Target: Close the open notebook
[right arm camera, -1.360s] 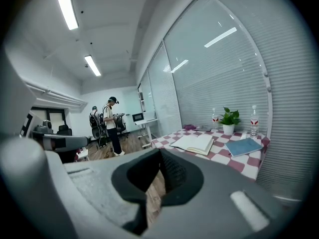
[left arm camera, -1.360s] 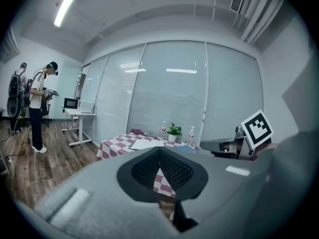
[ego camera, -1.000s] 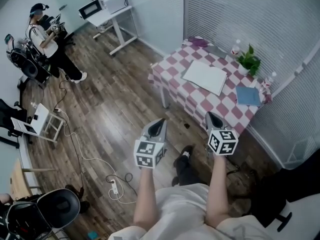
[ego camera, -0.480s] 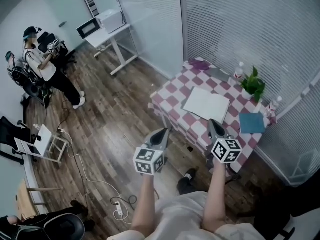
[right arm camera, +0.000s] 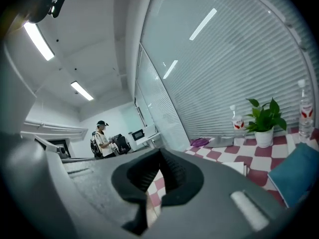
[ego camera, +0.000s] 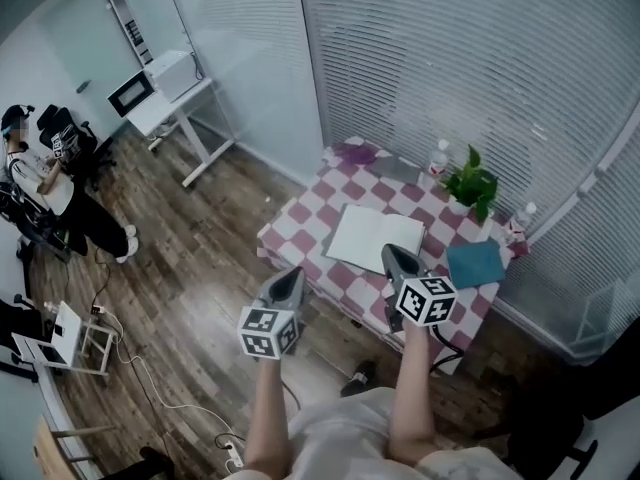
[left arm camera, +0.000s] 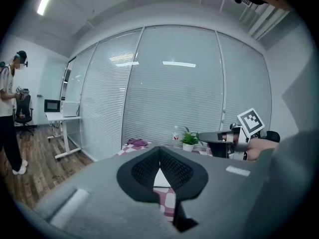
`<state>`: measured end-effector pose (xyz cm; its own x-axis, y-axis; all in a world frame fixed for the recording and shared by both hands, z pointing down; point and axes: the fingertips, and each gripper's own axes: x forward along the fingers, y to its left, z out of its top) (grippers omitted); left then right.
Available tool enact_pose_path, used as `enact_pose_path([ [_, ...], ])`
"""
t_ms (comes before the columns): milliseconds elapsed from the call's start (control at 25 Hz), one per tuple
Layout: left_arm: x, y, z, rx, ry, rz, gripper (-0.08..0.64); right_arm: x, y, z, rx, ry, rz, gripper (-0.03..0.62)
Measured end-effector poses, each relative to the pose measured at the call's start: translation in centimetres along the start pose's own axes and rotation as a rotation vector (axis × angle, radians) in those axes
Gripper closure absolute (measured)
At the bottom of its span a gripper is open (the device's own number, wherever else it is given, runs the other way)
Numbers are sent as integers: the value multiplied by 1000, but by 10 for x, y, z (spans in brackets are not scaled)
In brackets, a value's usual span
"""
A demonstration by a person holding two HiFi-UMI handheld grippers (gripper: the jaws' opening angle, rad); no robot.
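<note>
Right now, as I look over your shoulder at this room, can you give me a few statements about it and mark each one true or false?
1. The notebook lies open on the checkered table. True.
2. Both grippers are clamped on the notebook. False: the left gripper and the right gripper are each shut on nothing.
3. A blue book lies on the table, apart from the notebook. True.
4. Nobody else is in the room. False: another person stands across the room, at the far left of the head view.
</note>
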<state>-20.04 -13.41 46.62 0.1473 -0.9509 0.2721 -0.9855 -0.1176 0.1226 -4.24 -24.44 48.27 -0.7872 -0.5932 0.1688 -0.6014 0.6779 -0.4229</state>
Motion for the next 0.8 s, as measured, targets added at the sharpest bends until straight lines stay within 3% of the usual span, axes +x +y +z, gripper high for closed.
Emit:
enact_pose_path([
  [240,33,16,11,-4,-4,4,552,19,-37,8,84,-31,-49,592],
  [480,56,35,-18,-59,43,13,552,28,-60,-12,39,51,-99,592],
  [800,116,42,-18,-108,53,-92,552,52,-79,-24,-60,149,-184,592],
])
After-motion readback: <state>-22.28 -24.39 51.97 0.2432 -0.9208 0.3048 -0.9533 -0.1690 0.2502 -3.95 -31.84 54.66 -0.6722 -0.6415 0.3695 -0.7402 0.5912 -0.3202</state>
